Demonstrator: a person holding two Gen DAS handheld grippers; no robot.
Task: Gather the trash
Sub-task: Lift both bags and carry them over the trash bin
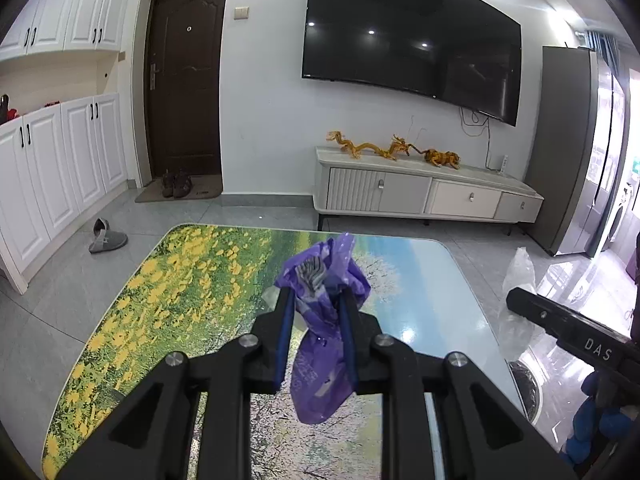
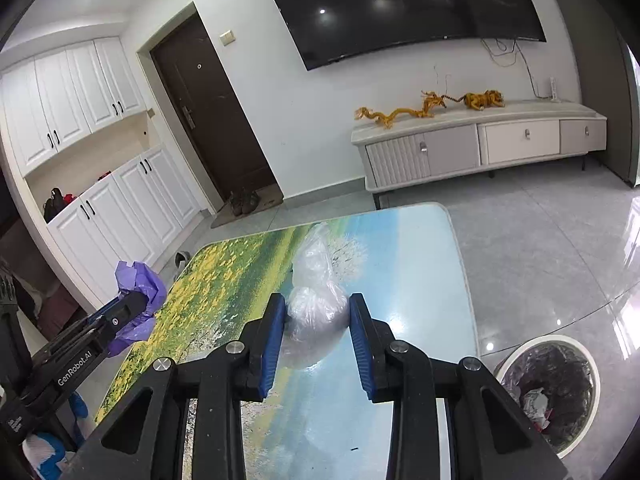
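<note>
My left gripper [image 1: 316, 294] is shut on a crumpled purple plastic wrapper [image 1: 320, 364], which hangs between the blue pads above the picture-printed table [image 1: 168, 300]. My right gripper [image 2: 318, 300] is shut on a clear crumpled plastic bag [image 2: 316, 304], lifted over the same table [image 2: 420, 280]. In the left wrist view the right gripper [image 1: 516, 300] enters from the right with the clear bag [image 1: 518, 276] at its tip. In the right wrist view the left gripper [image 2: 138, 304] shows at the left with the purple wrapper [image 2: 140, 284]. A white bin [image 2: 516, 360] lined with a dark bag stands on the floor at the lower right and holds some trash.
A TV cabinet [image 1: 424, 192] with golden dragon figures stands by the far wall under a large television [image 1: 412, 40]. White cupboards [image 1: 52, 172] line the left wall; a grey slipper [image 1: 106, 236] lies on the tiled floor. Shoes rest on a mat by the dark door [image 1: 186, 80].
</note>
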